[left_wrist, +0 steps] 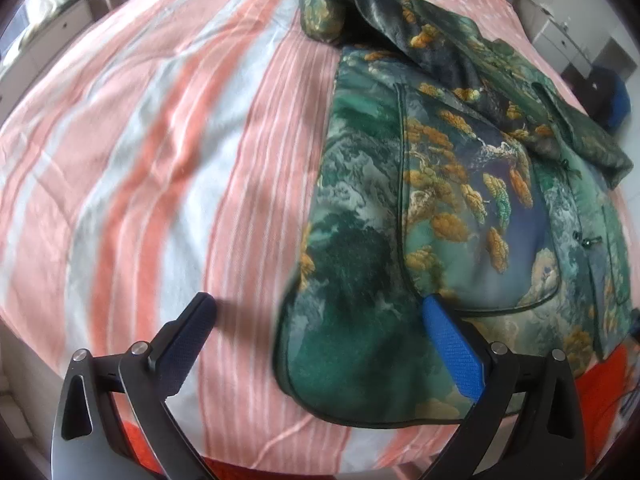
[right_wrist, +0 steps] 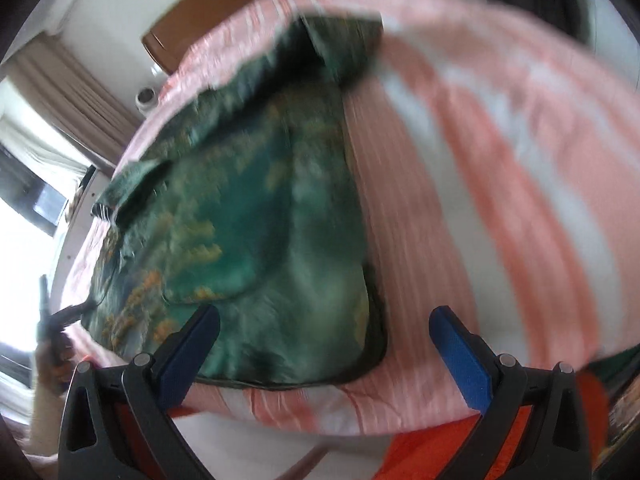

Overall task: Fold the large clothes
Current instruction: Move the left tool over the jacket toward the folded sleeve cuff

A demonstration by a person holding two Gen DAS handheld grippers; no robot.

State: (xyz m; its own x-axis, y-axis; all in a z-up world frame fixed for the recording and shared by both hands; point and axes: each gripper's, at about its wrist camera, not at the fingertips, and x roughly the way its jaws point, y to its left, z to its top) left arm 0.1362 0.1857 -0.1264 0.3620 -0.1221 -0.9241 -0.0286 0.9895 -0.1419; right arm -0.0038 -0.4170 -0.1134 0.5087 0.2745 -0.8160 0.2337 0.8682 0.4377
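A green jacket [left_wrist: 432, 216] with gold and blue print lies flat on a pink and white striped bed sheet [left_wrist: 160, 160], its sleeves folded across the top. My left gripper [left_wrist: 320, 308] is open and empty above the jacket's near left hem corner. In the blurred right wrist view the jacket [right_wrist: 260, 220] lies ahead and left. My right gripper [right_wrist: 324, 320] is open and empty above its near right hem corner. The other gripper [right_wrist: 52, 320] shows at the far left in a hand.
The bed sheet [right_wrist: 480, 160] spreads wide on both sides of the jacket. An orange cloth [right_wrist: 440, 452] hangs at the near bed edge. A wooden headboard [right_wrist: 192, 28], curtains and a window [right_wrist: 24, 184] stand beyond the bed. White furniture [left_wrist: 568, 44] is at the far right.
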